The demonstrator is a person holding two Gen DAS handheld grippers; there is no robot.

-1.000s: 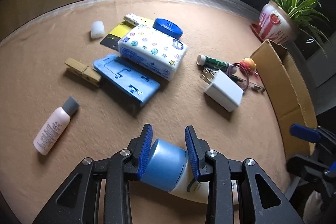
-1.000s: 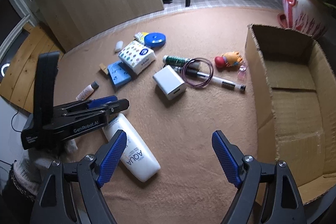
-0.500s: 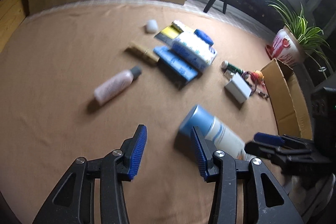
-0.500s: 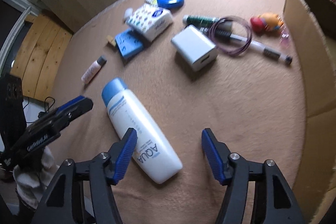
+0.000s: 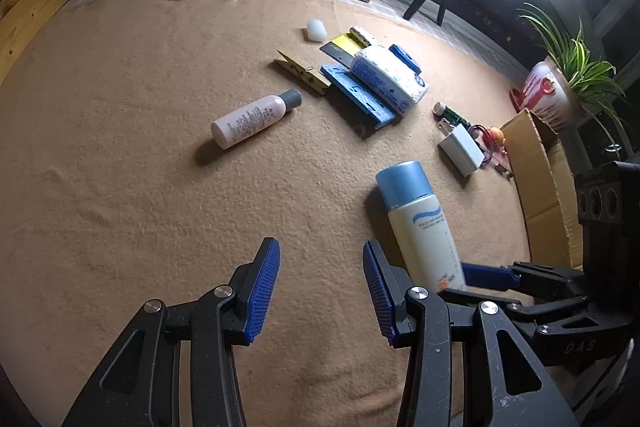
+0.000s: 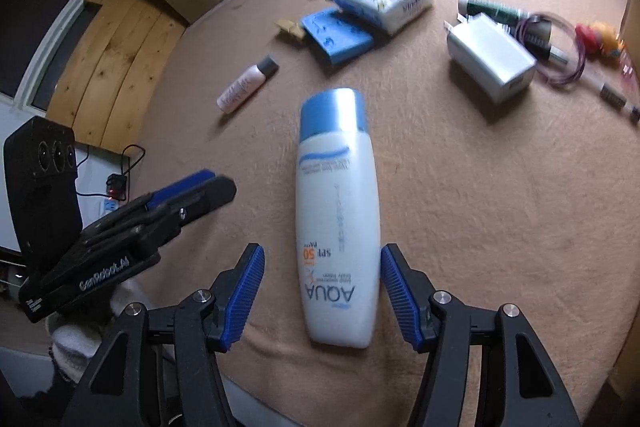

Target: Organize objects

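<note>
Sunscreen bottle (image 6: pixel 338 219) lies flat on tan cloth (image 6: pixel 480 207) — label "AQUA", "SPF 50". Left of bottle: left gripper (image 6: pixel 192 187), "GenRobot.AI", empty, part-open. Right gripper (image 6: pixel 322 289) straddles bottle — jaws just narrowed, pads apart from it.

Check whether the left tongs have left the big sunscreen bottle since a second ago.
Yes. The left tongs have let go and shifted left of the sunscreen bottle, which lies on the tan cloth, nearer the pink bottle.

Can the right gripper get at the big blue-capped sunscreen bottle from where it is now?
Probably yes: the right gripper already straddles the lying sunscreen bottle, its jaws just narrowed but not pressing, and the left gripper sits clear to the side.
</note>
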